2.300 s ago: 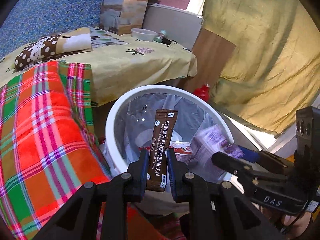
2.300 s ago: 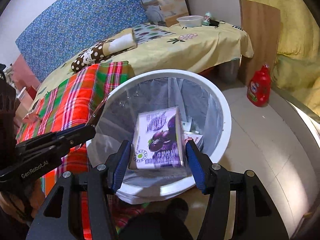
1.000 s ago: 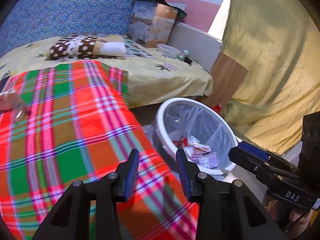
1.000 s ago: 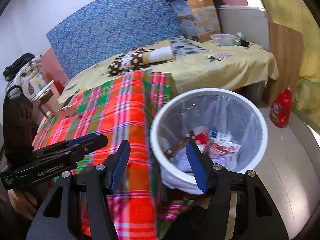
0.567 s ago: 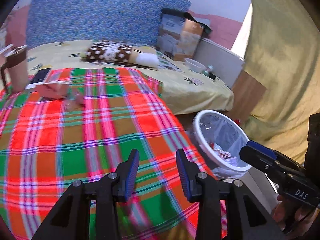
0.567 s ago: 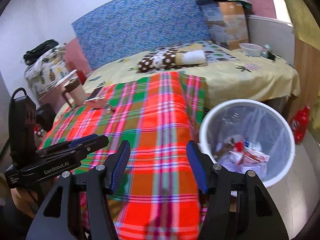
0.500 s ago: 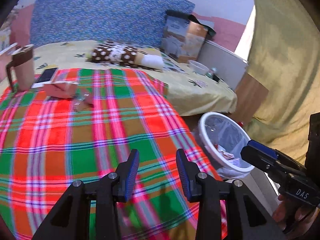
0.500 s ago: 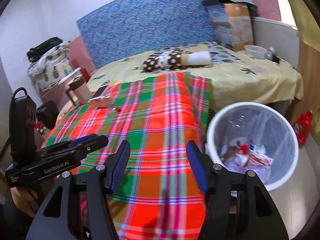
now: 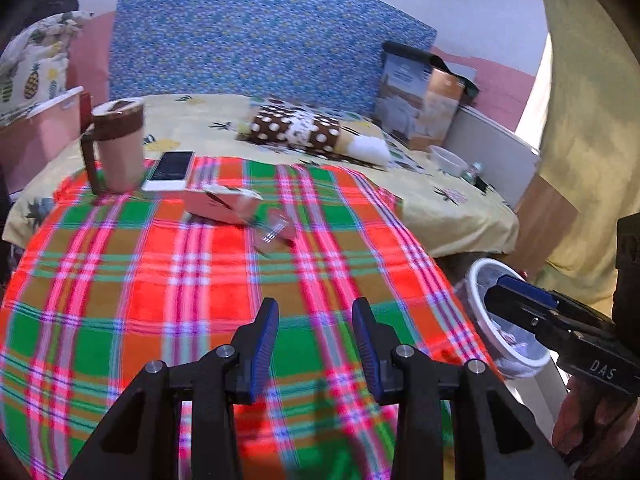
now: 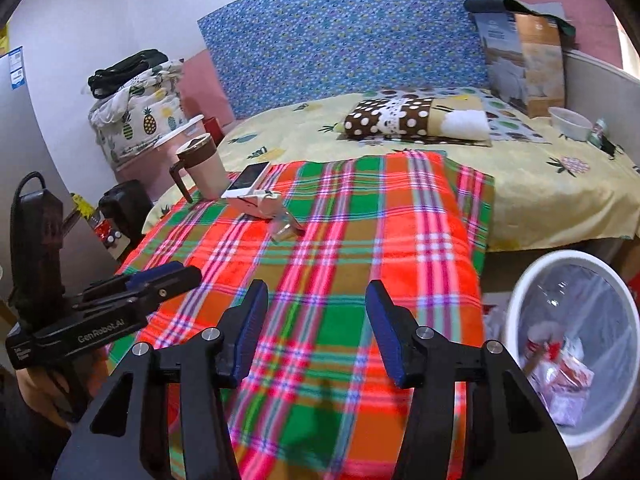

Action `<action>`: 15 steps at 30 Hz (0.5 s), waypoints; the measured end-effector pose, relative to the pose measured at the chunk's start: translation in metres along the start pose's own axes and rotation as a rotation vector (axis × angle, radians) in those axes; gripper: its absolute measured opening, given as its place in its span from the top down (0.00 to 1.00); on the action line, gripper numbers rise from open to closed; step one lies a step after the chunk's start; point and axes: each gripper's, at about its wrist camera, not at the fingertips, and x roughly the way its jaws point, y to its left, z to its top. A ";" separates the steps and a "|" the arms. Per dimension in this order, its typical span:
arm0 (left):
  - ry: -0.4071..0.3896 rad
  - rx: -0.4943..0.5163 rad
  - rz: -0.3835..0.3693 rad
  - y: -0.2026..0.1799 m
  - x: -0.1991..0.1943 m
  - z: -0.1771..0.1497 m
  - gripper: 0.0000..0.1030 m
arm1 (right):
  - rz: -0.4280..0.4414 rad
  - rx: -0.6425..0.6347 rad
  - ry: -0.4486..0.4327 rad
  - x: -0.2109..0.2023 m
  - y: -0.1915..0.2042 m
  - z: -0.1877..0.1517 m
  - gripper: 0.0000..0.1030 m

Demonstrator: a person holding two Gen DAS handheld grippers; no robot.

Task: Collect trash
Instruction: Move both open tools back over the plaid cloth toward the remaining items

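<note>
A pink carton (image 9: pixel 222 206) lies on its side on the red-and-green plaid blanket (image 9: pixel 160 280), with a crumpled clear wrapper (image 9: pixel 274 230) just right of it. From the right wrist view the carton (image 10: pixel 256 202) and the wrapper (image 10: pixel 286 230) sit far ahead. My left gripper (image 9: pixel 315 308) hangs open over the blanket's near part, nothing between its blue pads. My right gripper (image 10: pixel 317 292) is open too, its jaws closing on nothing. The white bin (image 10: pixel 568 257), lined with clear plastic, stands right of the bed and holds several wrappers.
A lidded mug (image 9: pixel 118 144) and a phone (image 9: pixel 170 170) rest at the blanket's far left. Behind lie a spotted pillow (image 9: pixel 296 130), a cardboard box (image 9: pixel 420 104) and a small bowl (image 9: pixel 444 158). The bin (image 9: pixel 472 284) sits behind my right gripper (image 9: pixel 496 292).
The coffee sachet and the purple milk carton left my grippers and dropped into the bin. Both grippers then swung left from the bin to over the plaid blanket. The right jaws narrowed slightly.
</note>
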 end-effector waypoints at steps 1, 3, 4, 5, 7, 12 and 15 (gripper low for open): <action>-0.003 -0.002 0.010 0.006 0.001 0.004 0.63 | 0.004 -0.002 0.004 0.004 0.002 0.002 0.49; -0.006 -0.005 0.028 0.018 0.003 0.011 0.63 | 0.006 -0.009 0.011 0.011 0.007 0.007 0.49; -0.005 -0.008 0.029 0.022 0.005 0.013 0.63 | 0.010 -0.012 0.014 0.016 0.009 0.009 0.49; -0.002 -0.012 0.034 0.028 0.007 0.016 0.63 | 0.014 -0.011 0.018 0.020 0.011 0.012 0.49; 0.003 -0.020 0.052 0.039 0.012 0.022 0.63 | 0.023 -0.009 0.026 0.028 0.015 0.018 0.49; -0.006 -0.040 0.054 0.060 0.018 0.031 0.63 | 0.039 -0.014 0.056 0.059 0.027 0.031 0.52; -0.011 -0.053 0.058 0.073 0.021 0.035 0.63 | 0.039 -0.031 0.080 0.079 0.033 0.036 0.52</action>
